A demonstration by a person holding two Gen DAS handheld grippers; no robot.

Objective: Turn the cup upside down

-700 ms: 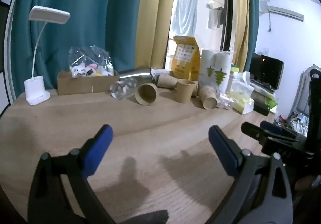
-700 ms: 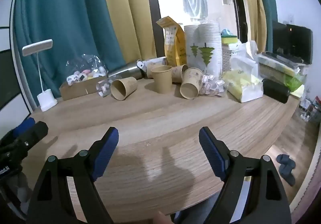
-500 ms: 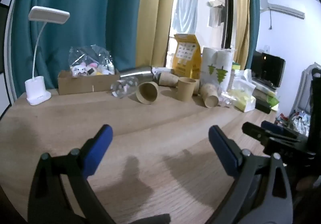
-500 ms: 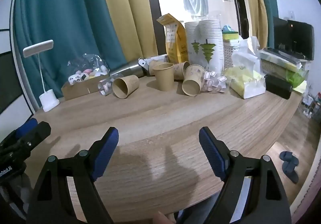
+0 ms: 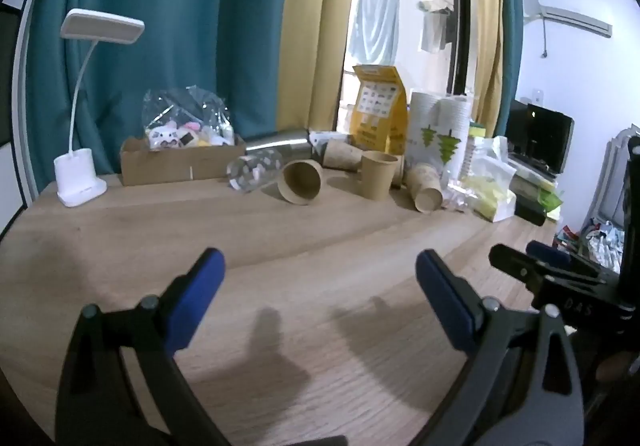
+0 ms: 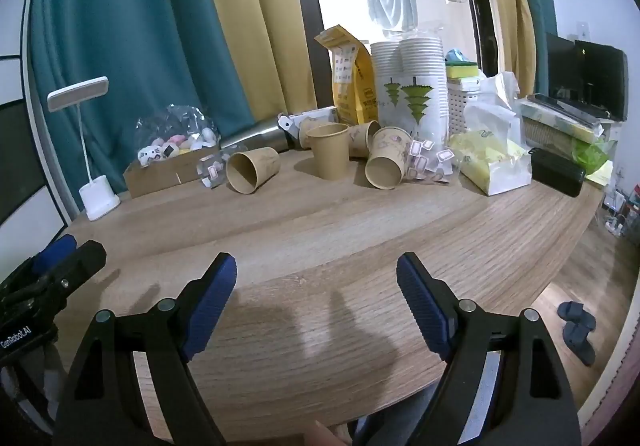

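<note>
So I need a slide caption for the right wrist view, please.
Open right gripper hovers above the wooden table, facing an upright brown paper cup among tipped ones.

On the table, an upright cup stands between two tipped cups, perhaps touching neither.

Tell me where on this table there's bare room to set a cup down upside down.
The broad wooden tabletop between both open grippers and the row of paper cups is bare. The back edge is crowded: desk lamp, cardboard box, tipped cup, upright cup, yellow bag.
</note>
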